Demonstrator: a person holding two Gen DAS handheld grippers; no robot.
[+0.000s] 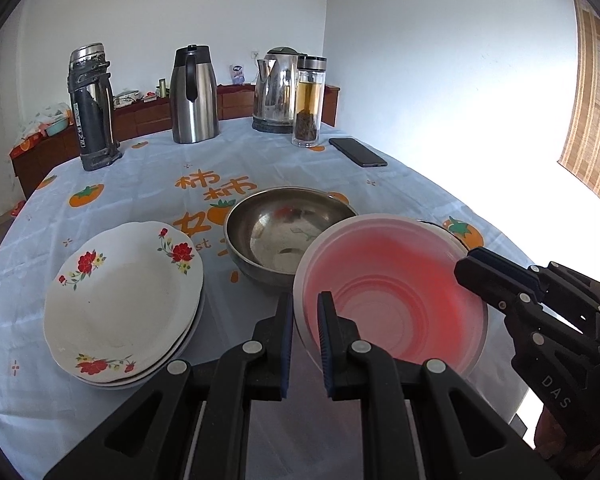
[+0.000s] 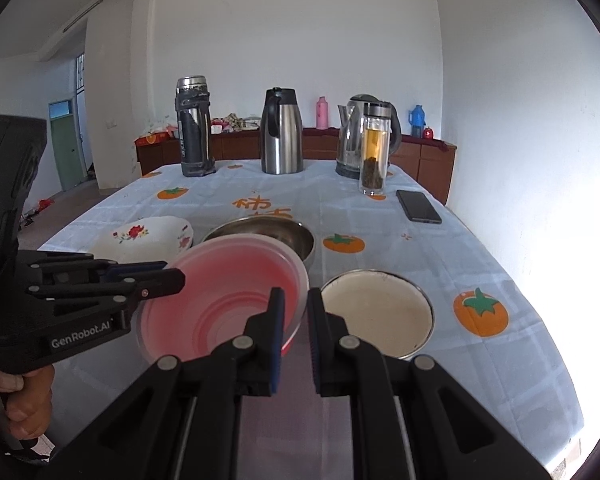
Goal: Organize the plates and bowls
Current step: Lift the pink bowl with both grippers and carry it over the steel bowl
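A translucent pink bowl (image 1: 388,280) hangs above the table between both grippers. My left gripper (image 1: 306,300) is shut on its near left rim. My right gripper (image 2: 296,300) is shut on the opposite rim, and it shows in the left wrist view as the right gripper (image 1: 466,268). The left gripper (image 2: 180,276) reaches in from the left edge of the right wrist view. Just to the right of the pink bowl (image 2: 220,292), on the cloth, stands a white enamel bowl (image 2: 376,312). A steel bowl (image 1: 284,232) sits behind. A stack of floral plates (image 1: 120,300) lies to the left.
At the far end of the table stand a dark thermos (image 1: 92,108), a steel carafe (image 1: 194,96), a kettle (image 1: 278,92) and a glass tea bottle (image 1: 310,104). A phone (image 1: 358,152) lies at the right. The table edge (image 2: 540,360) runs close on the right.
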